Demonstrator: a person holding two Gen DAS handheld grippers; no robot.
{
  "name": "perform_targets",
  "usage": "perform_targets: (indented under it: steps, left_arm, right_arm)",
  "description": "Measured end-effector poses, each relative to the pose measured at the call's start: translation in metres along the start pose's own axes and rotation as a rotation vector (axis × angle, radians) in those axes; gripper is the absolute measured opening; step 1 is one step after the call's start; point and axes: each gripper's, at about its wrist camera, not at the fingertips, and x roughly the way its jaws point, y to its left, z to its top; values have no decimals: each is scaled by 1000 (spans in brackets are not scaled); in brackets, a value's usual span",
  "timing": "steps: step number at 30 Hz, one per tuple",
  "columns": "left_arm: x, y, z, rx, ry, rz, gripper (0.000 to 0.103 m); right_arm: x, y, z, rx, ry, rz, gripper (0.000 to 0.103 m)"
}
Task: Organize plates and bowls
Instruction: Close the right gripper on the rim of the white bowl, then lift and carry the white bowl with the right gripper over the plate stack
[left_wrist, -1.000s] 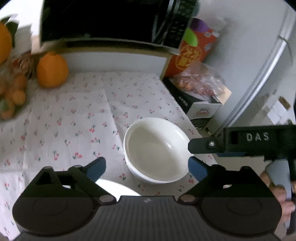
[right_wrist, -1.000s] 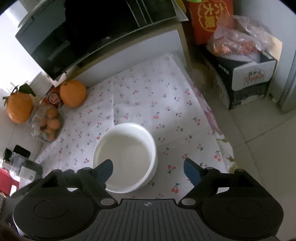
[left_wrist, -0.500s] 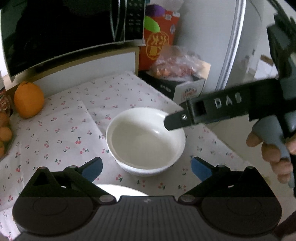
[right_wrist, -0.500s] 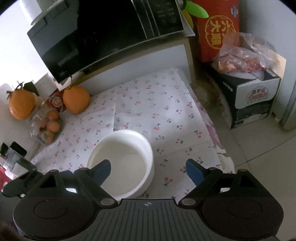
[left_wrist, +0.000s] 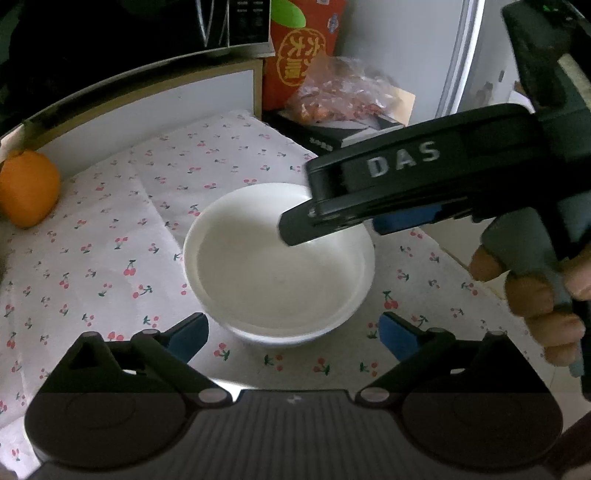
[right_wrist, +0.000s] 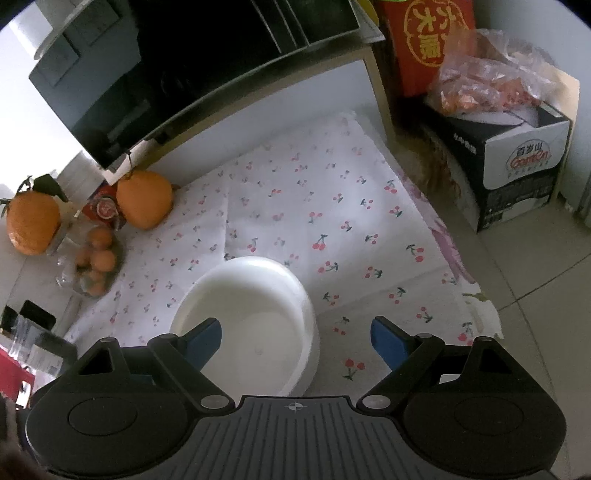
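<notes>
Your left gripper (left_wrist: 293, 338) hangs over the cherry-print cloth (left_wrist: 110, 229) on the counter, and its jaws are closing from a wide spread, with nothing pressed between the blue pads. The white bowl (left_wrist: 273, 280) sits just ahead at 12 o'clock, apart from both fingertips. In the left wrist view your right gripper (left_wrist: 332, 225) reaches in from 3 o'clock, its black finger marked DAS lying over the bowl's far rim; whether it touches the bowl you cannot tell from here. Your hand (left_wrist: 535, 295) wraps the grey handle at the right edge.

From the right wrist view, your right gripper (right_wrist: 295, 341) stands wide open. Its left finger hangs over the inside of the bowl (right_wrist: 251, 314) and its right finger outside the wall, so the rim lies between them, not squeezed. An orange (right_wrist: 144, 199) rests at 10 o'clock, and a cardboard box (right_wrist: 517, 177) stands on the floor at 2 o'clock.
</notes>
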Motion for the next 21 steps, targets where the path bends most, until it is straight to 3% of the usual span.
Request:
perform_targets:
  steps: [7, 12, 21]
  left_arm:
    - [6, 3, 2, -24, 10, 5, 93]
    - [9, 8, 3, -40, 14, 6, 87]
    - [4, 10, 2, -61, 2, -1, 87]
  right_arm:
    - [13, 3, 1, 5, 30, 10, 80]
    - [18, 7, 0, -14, 54, 23, 54]
    - [14, 7, 1, -25, 57, 9, 43]
